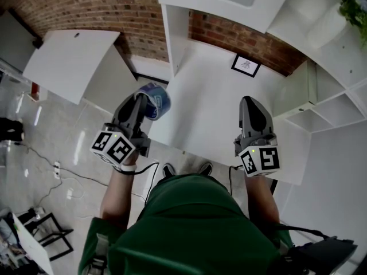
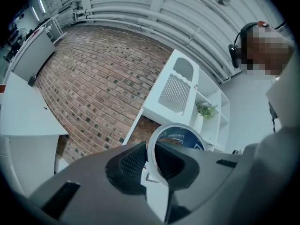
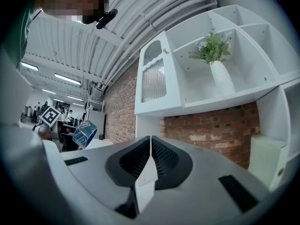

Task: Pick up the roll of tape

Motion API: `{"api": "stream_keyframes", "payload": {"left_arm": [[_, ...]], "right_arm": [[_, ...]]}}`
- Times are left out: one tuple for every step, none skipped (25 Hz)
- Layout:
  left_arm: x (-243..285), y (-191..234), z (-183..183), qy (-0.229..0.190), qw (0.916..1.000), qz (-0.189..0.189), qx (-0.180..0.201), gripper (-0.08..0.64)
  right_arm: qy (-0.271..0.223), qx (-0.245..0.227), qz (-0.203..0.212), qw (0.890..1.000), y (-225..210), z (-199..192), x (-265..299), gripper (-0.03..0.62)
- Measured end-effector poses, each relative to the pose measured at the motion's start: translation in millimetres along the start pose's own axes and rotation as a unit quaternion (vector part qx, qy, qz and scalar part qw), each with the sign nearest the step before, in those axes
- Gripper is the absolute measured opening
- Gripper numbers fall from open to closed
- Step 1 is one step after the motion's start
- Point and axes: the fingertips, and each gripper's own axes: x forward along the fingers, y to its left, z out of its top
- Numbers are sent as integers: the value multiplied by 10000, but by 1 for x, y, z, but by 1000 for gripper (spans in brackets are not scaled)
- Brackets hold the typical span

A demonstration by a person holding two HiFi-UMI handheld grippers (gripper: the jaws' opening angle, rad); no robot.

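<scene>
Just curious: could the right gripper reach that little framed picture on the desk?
Probably yes: only bare desk lies between the right gripper and the framed picture, though its jaws are shut.

Lower part of the roll of tape (image 2: 177, 137) is hidden behind the jaws of the left gripper (image 2: 151, 159), label print too blurred to read. Framed picture (image 1: 246, 65) content too small to make out; plant (image 1: 351, 3) cut off at head view's top-right corner

head view looks steeply down; gripper views face shelves (image 3: 243, 95).
</scene>
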Motion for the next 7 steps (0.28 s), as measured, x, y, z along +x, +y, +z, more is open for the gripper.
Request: {"api": "stream_keyframes", "payload": {"left_arm": [[1, -1, 0, 5, 10000, 10, 2, 67], [3, -1, -1, 9, 10000, 19, 3, 68], [5, -2, -2, 13, 10000, 26, 6, 67], [7, -3, -3, 16, 10000, 32, 8, 67], [9, -4, -4, 19, 10000, 37, 10, 67], [11, -4, -5, 20, 10000, 40, 13, 67], [13, -5, -6, 22, 10000, 43, 16, 67]], "right_arm": [[3, 8, 7, 10000, -2, 0, 0, 32], [7, 15, 15, 10000, -4, -1, 1, 32], [12, 21, 21, 10000, -6, -2, 1, 32], [16, 27, 25, 10000, -9, -3, 2, 32], [19, 33, 29, 10000, -11, -3, 2, 32], [21, 39, 31, 10000, -13, -4, 2, 32], [23, 45, 33, 10000, -16, -5, 3, 32]]}}
